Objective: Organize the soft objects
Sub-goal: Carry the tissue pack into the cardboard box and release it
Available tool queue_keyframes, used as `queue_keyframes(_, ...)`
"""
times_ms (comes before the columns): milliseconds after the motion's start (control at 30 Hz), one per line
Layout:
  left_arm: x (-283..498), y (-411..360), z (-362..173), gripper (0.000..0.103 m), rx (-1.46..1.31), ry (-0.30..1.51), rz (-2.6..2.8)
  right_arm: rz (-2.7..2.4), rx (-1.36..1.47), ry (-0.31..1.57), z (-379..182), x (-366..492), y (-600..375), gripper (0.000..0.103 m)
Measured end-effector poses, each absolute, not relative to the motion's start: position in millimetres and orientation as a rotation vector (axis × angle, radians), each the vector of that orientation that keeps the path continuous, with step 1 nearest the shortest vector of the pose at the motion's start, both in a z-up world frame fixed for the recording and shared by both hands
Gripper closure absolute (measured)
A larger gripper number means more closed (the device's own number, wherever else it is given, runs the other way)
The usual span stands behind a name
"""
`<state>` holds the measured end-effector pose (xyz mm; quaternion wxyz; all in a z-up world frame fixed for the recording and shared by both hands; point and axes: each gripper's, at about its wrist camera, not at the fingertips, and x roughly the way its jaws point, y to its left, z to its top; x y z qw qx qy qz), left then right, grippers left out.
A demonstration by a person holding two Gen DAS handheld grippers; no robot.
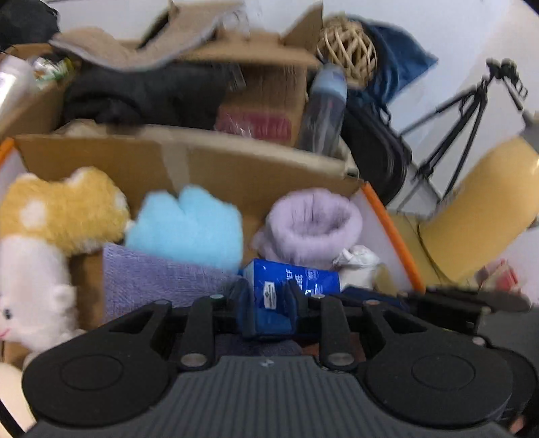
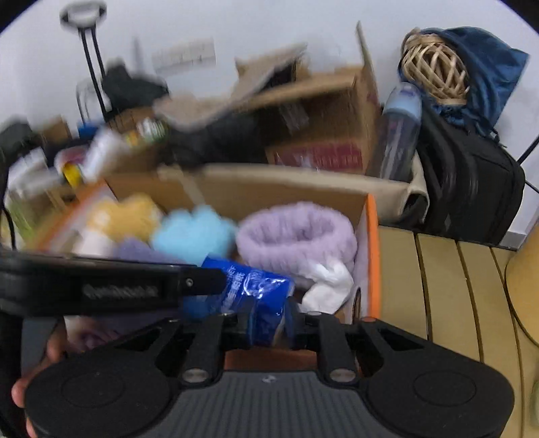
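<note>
Left wrist view. The left gripper (image 1: pixel 269 315) has its fingers clenched on a blue tissue pack (image 1: pixel 291 286), held over the near edge of the open cardboard box (image 1: pixel 209 168). Inside lie a yellow plush (image 1: pixel 64 209), a light-blue plush (image 1: pixel 188 225), a lilac fuzzy band (image 1: pixel 313 225) and crumpled white tissue (image 1: pixel 357 266). The step in hand appears to be placing the pack; next it likely calls for lowering into the free gap and releasing.

Right wrist view. The right gripper (image 2: pixel 267 323) also grips the blue tissue pack (image 2: pixel 249 293). The box stands on a yellow slatted surface (image 2: pixel 448 286); a black backpack (image 2: pixel 471 188), a wicker ball (image 2: pixel 434 67) and a white wall (image 2: pixel 269 27) lie far right.
</note>
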<state>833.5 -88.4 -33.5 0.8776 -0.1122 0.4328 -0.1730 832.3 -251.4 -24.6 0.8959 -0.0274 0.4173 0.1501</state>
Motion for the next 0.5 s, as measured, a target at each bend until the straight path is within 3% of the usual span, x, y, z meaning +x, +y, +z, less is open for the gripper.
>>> queue_keyframes(233,826.6,-92.0,-29.1,0.068,-0.185,0.914,-0.377,0.314,-0.098,0.926,-22.9,831.5,-248.2,0.094)
queue_keyframes(267,821.3,-89.8,-24.9,0.066,-0.179,0.904,-0.383,0.315,-0.096,0.93,-20.4,829.0,-248.3,0.093)
queue_keyframes(300,814.4,-87.6,-18.9,0.061,-0.17,0.888,-0.375,0.314,-0.093,0.928,-16.1,825.6,-249.8,0.084)
queue_keyframes(367,804.1,-83.1,-2.9,0.06,-0.151,0.86,-0.366,0.313,-0.095,0.874,-4.7,815.0,-254.7,0.074)
queue_keyframes(500,763.5,-58.2,48.1,0.056,-0.074,0.761,-0.308,0.261,-0.041,0.774,34.5,783.3,-271.3,0.071)
